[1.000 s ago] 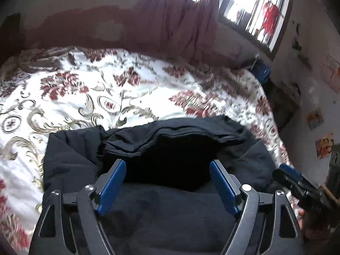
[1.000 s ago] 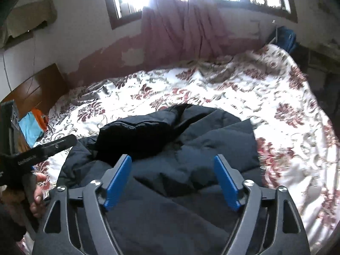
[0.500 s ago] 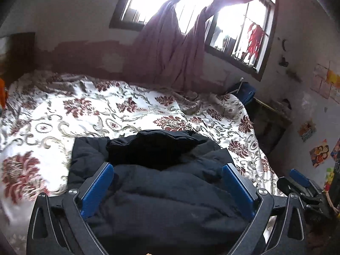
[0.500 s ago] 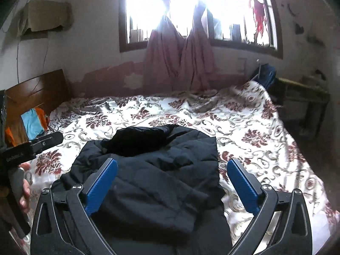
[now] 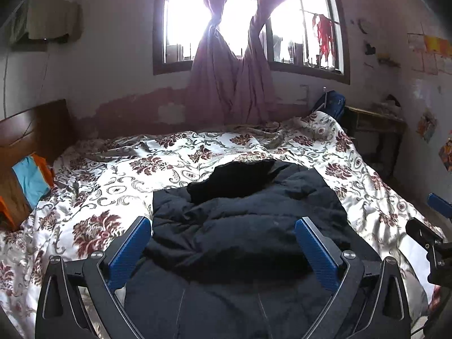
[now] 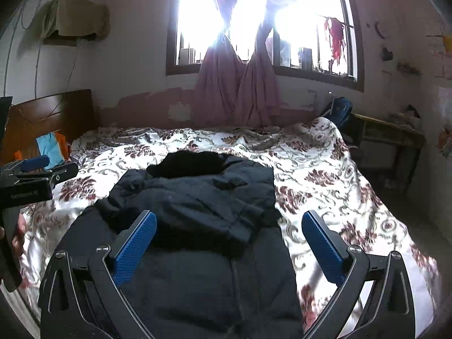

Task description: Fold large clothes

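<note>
Left wrist view, left to right: wooden headboard [image 5: 34, 124] at left edge with blue/orange cloth [image 5: 31, 179] piled below it; floral bedspread [image 5: 118, 175] across mid frame; knotted pink curtains [image 5: 234, 84] over the bright window [image 5: 245, 19] top centre; blue bag [image 5: 332, 103] and a low wooden bench [image 5: 375, 121] at right.

Black padded jacket [image 5: 248, 226] lies folded on the bed, lower centre, hood [image 5: 234, 178] on the far side.

Left gripper [image 5: 223, 251] spread wide, nothing between the blue pads, held above the jacket's near edge with no contact. Right gripper [image 6: 228, 245] likewise fully spread and empty, over the jacket [image 6: 197, 206]. Each shows at the other view's edge: right gripper [image 5: 435, 226] at lower right, left gripper [image 6: 34, 175] at mid left with a hand [image 6: 17, 237] on its handle.

Nothing lies between grippers and jacket.

Versus a second ago: both grippers have widened and pulled back and up from the jacket; far more of the bed, wall and window is in frame. Jacket fold looks unchanged.
</note>
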